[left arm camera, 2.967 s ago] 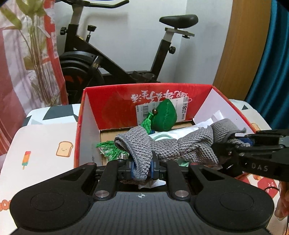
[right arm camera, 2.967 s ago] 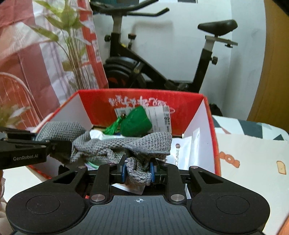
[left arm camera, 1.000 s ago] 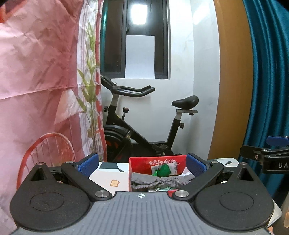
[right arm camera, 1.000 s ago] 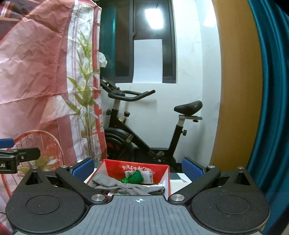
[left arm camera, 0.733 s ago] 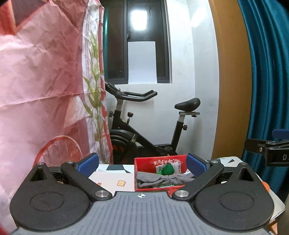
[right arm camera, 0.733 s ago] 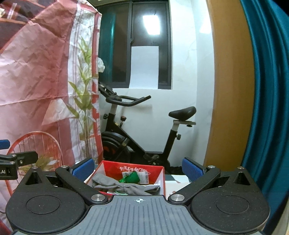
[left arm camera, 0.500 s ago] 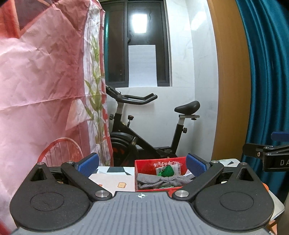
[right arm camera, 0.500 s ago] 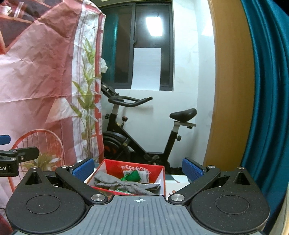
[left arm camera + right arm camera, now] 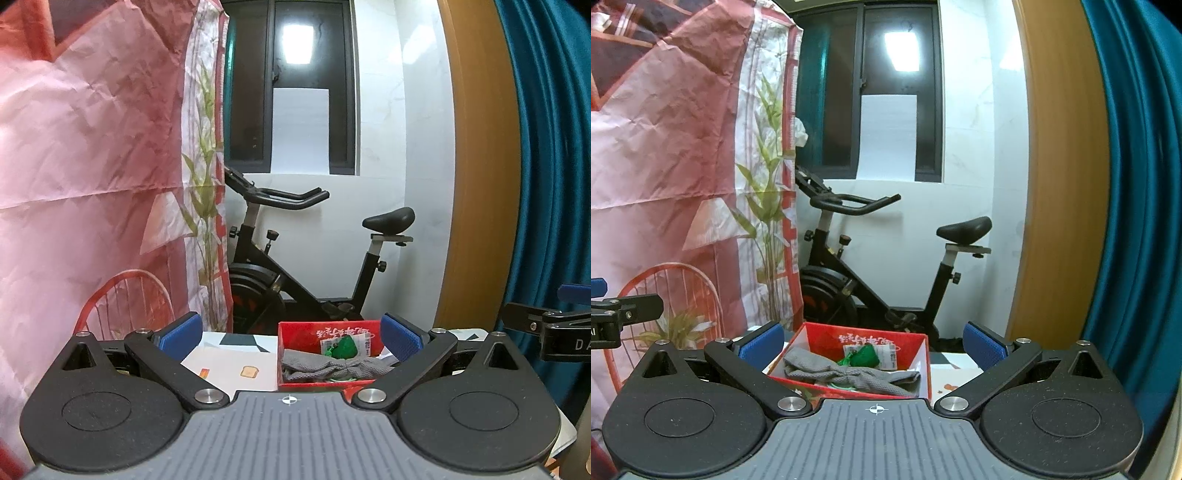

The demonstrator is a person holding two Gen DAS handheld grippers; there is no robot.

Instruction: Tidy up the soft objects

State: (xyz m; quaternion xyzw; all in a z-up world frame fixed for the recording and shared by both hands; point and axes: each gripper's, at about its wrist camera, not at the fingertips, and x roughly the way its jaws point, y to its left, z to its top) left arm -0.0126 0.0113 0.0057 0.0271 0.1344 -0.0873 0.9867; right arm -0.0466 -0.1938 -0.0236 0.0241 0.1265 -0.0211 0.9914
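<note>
Both my left gripper [image 9: 290,338] and right gripper [image 9: 873,345] are spread wide and hold nothing. The grey knitted cloth [image 9: 849,374] lies in the red box [image 9: 918,369] beside a green plush [image 9: 863,357]. It looks light and floppy; I would pinch a thick fold

Black exercise bike [image 9: 295,280] stands against white wall, under dark window [image 9: 291,88]. Pink-red printed cloth [image 9: 92,147] with plant motif hangs at left. Teal curtain [image 9: 550,147] at right, beside wooden panel [image 9: 476,166]. White tablecloth [image 9: 236,369] carries toast print [image 9: 250,371].
</note>
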